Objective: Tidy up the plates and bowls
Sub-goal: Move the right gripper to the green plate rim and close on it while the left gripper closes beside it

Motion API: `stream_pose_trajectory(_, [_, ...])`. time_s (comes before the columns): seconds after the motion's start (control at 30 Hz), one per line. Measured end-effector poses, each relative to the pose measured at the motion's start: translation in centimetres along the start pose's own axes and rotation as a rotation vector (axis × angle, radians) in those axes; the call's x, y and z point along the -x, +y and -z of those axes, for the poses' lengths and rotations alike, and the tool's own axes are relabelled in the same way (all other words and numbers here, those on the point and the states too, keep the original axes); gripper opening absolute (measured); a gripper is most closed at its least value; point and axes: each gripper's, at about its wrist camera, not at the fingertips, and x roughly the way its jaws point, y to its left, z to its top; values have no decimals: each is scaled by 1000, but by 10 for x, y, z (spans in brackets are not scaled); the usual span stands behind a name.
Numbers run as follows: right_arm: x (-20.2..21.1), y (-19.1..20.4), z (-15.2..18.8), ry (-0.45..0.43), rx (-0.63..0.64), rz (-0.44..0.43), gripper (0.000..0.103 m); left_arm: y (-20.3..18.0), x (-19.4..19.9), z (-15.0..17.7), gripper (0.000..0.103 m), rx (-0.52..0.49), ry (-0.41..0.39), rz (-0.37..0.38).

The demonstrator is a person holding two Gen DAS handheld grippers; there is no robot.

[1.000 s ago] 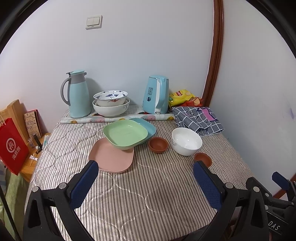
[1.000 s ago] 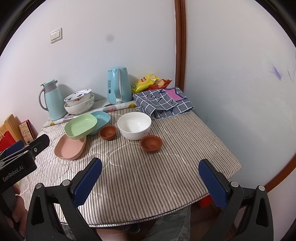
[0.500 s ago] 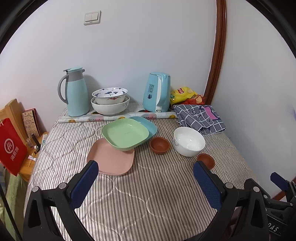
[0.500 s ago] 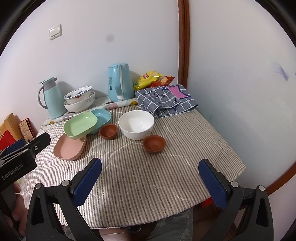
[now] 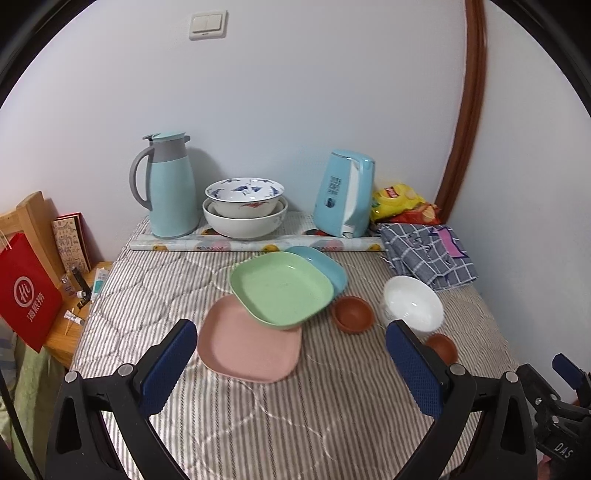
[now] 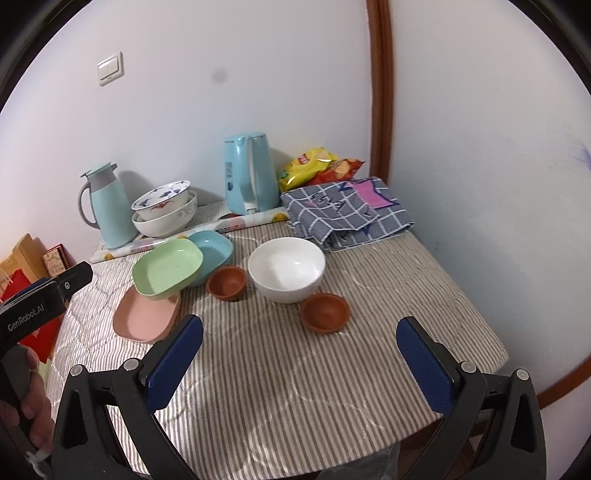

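In the left wrist view we face a pale wall with a light switch above a table under a quilted, grey-striped cloth. On it a square matte green plate leans over a flat pink plate and a blue plate; two small brown, clay-looking bowls flank a glossy white bowl. Two patterned china bowls sit nested at the back between a smooth teal jug and a kettle. Our left gripper hangs with its jaws spread wide, holding nothing. From the right wrist view, the same cloth runs to a rounded table edge; a folded checked cloth lies in the corner by a brown door frame. Our right gripper is likewise spread wide and empty, apparently short of the nearer brown bowl.
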Motion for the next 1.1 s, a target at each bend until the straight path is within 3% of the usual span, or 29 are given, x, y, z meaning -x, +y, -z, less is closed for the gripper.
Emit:
stream_pose_trajectory(0.3, [-41, 17, -21, -12, 37, -49, 103, 31, -35, -22, 103, 27, 36, -49])
stream_pose_trajectory(0.77, [-126, 91, -54, 100, 162, -122, 103, 74, -109, -35, 97, 89, 135, -81])
stream_pose_trajectory(0.97, [-159, 110, -62, 127, 166, -170, 96, 88, -140, -37, 92, 111, 166, -72])
stream_pose_trajectory(1.1, [-181, 118, -66, 153, 166, -183, 83, 91, -159, -38, 90, 110, 188, -58])
